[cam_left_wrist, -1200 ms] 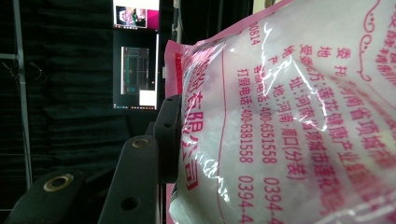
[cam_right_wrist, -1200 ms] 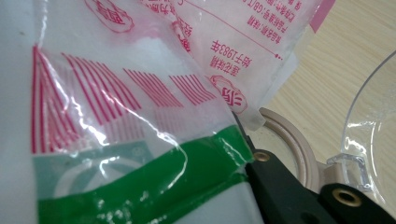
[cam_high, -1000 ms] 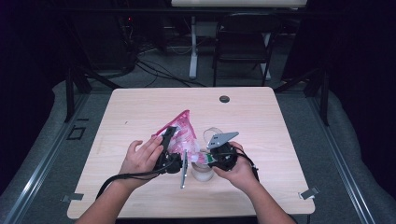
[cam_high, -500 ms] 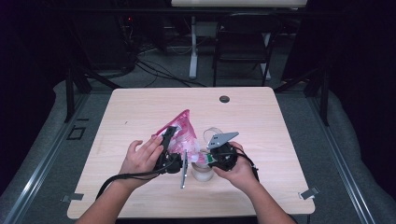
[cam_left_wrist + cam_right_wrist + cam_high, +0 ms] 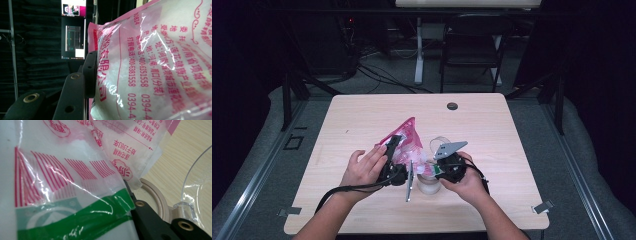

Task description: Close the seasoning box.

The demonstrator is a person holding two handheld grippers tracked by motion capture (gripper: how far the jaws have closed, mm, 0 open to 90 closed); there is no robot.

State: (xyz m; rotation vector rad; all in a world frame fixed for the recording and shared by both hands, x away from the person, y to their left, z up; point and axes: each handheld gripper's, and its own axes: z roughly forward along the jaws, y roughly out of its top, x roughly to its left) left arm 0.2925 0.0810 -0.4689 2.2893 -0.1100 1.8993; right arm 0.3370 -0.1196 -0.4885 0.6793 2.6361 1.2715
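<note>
A pink-printed plastic bag (image 5: 406,141) of white granules is held up near the table's front centre, gripped from both sides. My left gripper (image 5: 393,150) is shut on its left edge; in the left gripper view one black finger (image 5: 89,75) presses into the bag (image 5: 155,62). My right gripper (image 5: 435,169) is shut on the bag's lower right part, where a green band (image 5: 82,217) shows beside the black finger (image 5: 147,217). Under the bag stands a clear jar (image 5: 429,186) with a beige rim (image 5: 156,195) and its clear hinged lid (image 5: 197,187) flipped open.
A small dark round disc (image 5: 452,106) lies near the far edge of the light wooden table (image 5: 352,115). Cables trail from both grippers toward the front edge. Chairs and desk legs stand in the dark beyond the table.
</note>
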